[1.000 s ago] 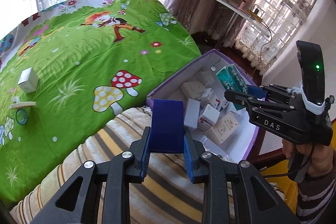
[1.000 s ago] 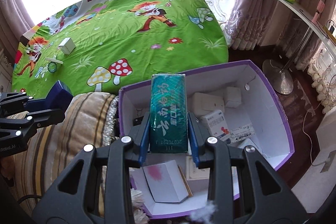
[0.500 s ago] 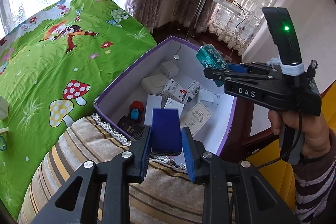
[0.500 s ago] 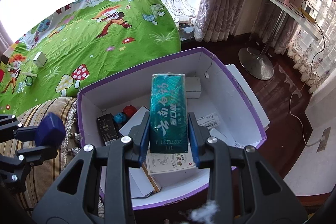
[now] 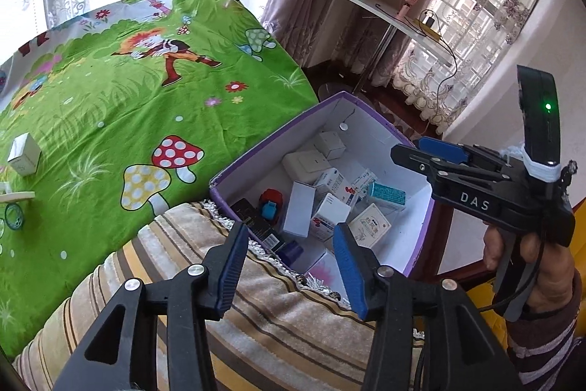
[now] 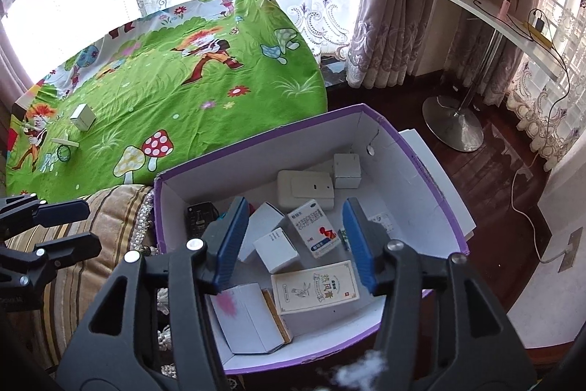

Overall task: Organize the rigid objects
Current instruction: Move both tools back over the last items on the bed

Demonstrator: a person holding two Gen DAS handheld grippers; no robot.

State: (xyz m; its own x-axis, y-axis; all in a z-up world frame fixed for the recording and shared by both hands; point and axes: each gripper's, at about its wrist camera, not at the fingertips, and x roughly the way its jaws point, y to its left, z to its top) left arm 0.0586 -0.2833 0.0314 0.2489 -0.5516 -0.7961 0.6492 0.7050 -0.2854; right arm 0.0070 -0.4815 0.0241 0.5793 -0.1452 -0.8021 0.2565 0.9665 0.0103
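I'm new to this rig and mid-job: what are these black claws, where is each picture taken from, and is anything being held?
There is no robot. A person holds a two-finger gripper in each hand, and each picture comes from a fisheye camera on one gripper, looking along its fingers.

In the left wrist view, the left gripper fills the foreground, and the right one shows at the side in the person's hand. In the right wrist view, the right gripper is in the foreground.

Both hover over a purple box full of small cartons, including a teal pack. Both sets of jaws are opening, with nothing between them.

The green cartoon sheet beyond still carries a small white box.
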